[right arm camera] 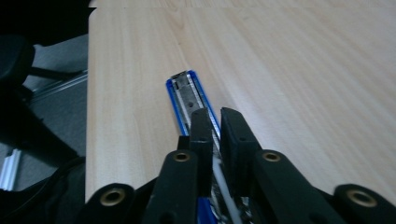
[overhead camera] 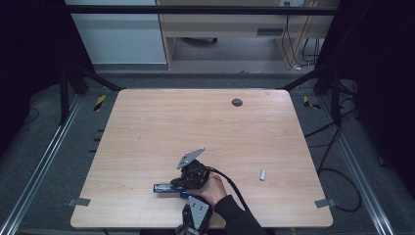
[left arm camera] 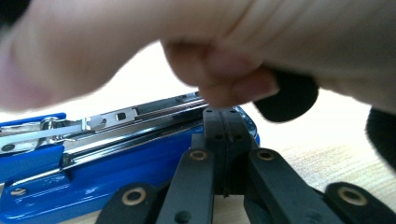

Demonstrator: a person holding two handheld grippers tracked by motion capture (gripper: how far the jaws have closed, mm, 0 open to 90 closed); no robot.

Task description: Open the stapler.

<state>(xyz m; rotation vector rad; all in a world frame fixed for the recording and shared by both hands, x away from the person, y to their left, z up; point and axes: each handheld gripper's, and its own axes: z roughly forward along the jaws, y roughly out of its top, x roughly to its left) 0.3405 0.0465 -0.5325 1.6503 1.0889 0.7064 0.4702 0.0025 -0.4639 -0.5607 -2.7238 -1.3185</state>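
Near the front edge of the wooden table (overhead camera: 147, 127), a blue stapler (overhead camera: 164, 188) lies flat with its metal staple channel facing up, well apart from a small pale piece (overhead camera: 263, 175) off to the right. Behind its near end, the left gripper (left arm camera: 225, 122) has its jaws pressed together, their tips right at the stapler's blue body, though contact is unclear. Over the stapler, the right gripper (right arm camera: 213, 122) points along its length with the jaws slightly parted, a thin metal strip (right arm camera: 224, 184) running up between them; whether the pads pinch it I cannot tell.
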